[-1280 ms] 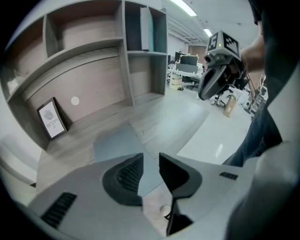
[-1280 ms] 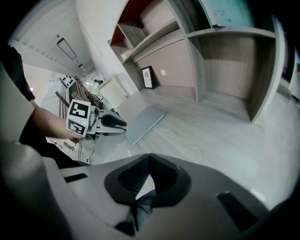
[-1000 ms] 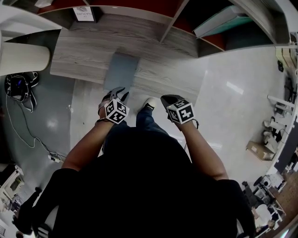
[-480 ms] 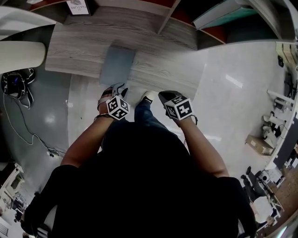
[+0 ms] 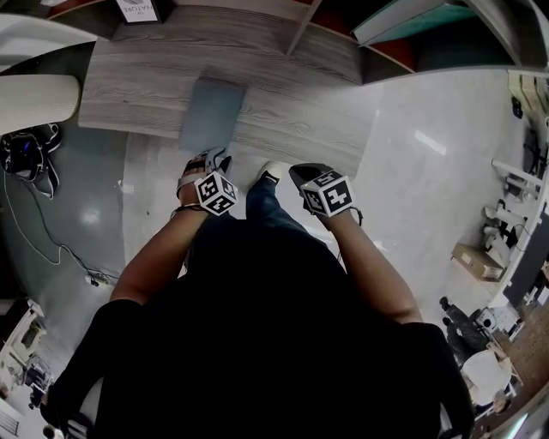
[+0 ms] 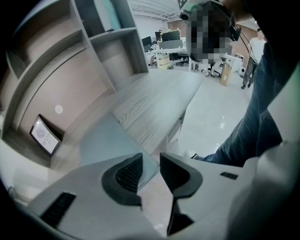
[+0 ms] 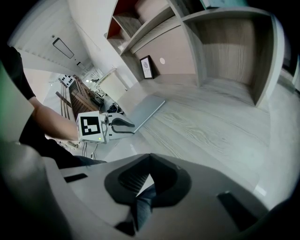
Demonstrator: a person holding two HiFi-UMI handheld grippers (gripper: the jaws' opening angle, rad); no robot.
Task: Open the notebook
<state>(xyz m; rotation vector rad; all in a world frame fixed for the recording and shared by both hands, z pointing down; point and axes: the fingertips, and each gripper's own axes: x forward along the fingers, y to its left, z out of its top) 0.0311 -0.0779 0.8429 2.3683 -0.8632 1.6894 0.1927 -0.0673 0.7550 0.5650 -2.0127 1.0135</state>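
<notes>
The grey-blue notebook (image 5: 210, 113) lies closed on the pale wood desk (image 5: 292, 129), its near end at the desk's front edge. My left gripper (image 5: 214, 159) hovers just short of that edge. In the left gripper view it (image 6: 151, 161) is open and its jaws have just been opening. The notebook's near corner (image 6: 105, 140) shows behind the gap, and nothing is pressed between the pads. The right gripper view shows the left gripper (image 7: 123, 125) at the notebook's (image 7: 145, 108) end. My right gripper (image 5: 302, 177) is off the desk over the floor, and its fingertips meet, so it is shut (image 7: 150, 159) on nothing.
A small framed card (image 5: 137, 10) leans at the back of the desk under the shelves. An upright shelf divider (image 5: 302, 34) stands right of the notebook. A white rounded object (image 5: 34, 99) and cables (image 5: 26, 154) are on the left. My leg and shoe (image 5: 273, 171) are between the grippers.
My left gripper has sunk a little and rolled, now closer to the notebook's near end. The right gripper has kept still.
</notes>
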